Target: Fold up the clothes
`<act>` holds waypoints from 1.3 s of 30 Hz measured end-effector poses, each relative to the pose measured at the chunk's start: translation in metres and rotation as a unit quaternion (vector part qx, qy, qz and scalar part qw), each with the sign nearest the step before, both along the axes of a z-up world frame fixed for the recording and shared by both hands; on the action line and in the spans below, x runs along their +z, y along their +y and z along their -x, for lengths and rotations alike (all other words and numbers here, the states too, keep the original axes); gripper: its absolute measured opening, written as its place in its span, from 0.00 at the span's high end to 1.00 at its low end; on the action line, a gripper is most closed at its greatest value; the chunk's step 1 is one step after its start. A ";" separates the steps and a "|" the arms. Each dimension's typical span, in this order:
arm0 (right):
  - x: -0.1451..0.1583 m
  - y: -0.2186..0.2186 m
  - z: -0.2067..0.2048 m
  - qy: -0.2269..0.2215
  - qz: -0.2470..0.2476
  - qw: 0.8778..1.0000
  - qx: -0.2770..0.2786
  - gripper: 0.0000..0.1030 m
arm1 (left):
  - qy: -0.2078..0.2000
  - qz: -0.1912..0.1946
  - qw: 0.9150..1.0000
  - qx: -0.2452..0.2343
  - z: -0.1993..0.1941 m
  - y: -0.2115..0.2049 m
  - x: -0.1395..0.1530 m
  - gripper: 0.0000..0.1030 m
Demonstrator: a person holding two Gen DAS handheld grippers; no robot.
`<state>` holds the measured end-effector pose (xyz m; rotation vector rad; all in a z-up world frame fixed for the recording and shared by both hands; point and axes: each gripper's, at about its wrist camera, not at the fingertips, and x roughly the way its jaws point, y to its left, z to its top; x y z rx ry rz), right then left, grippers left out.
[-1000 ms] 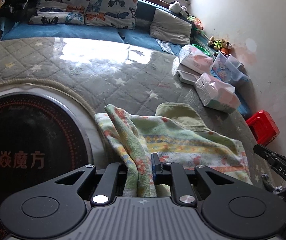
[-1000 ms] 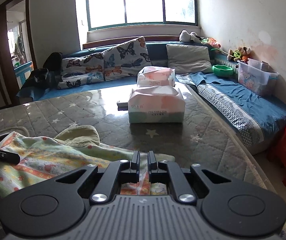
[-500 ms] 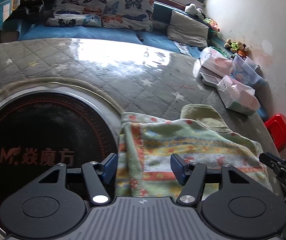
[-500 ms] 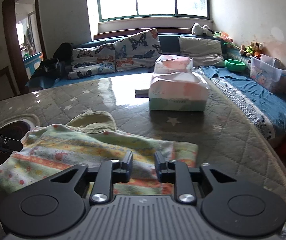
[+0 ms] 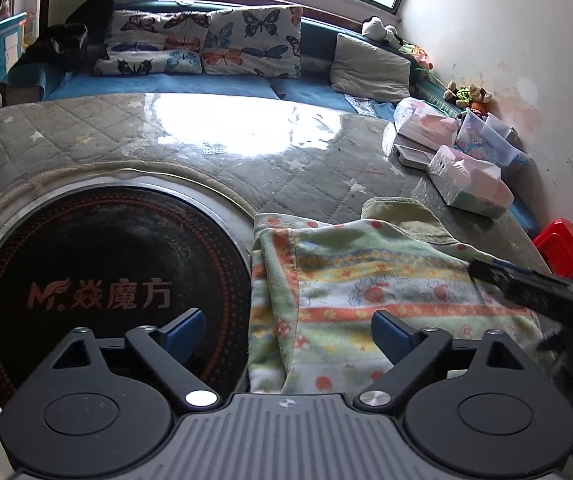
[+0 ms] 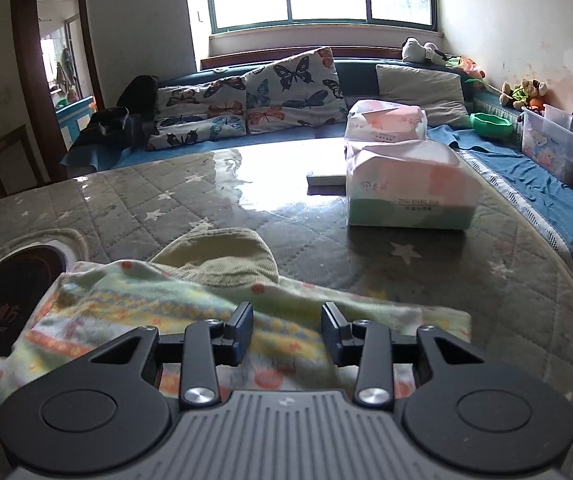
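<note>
Now both hand-held grippers (image 5: 288,334) (image 6: 287,332) apart — garment (image 5: 366,292) released, no longer pinched.

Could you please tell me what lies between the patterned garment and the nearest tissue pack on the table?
In the right wrist view, only bare quilted table cover separates the patterned garment from the tissue pack.

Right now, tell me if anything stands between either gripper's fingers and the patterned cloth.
Nothing visible does. The left gripper is open with the patterned cloth lying right ahead of its fingers. The right gripper is open too, over the same cloth's near edge. The tissue packs sit farther back on the table.
</note>
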<state>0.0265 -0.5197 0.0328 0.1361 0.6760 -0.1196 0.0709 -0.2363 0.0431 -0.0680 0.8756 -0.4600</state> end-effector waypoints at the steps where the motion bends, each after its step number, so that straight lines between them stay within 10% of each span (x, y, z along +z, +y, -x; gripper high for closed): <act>1: -0.001 0.000 -0.003 0.001 0.001 1.000 -0.002 0.64 | -0.003 -0.001 1.000 -0.001 0.003 0.001 0.000 0.07; 10: -0.008 -0.003 -0.019 0.003 -0.003 1.000 -0.018 0.62 | -0.013 -0.008 1.000 -0.008 0.018 0.007 -0.002 0.00; 24: 0.006 0.009 0.029 -0.007 0.013 1.000 0.005 0.10 | -0.003 -0.018 1.000 -0.012 0.039 0.012 -0.008 0.00; 39: 0.010 0.036 0.088 -0.018 0.052 0.998 -0.002 0.00 | -0.010 -0.023 0.999 -0.022 0.065 0.022 -0.009 0.00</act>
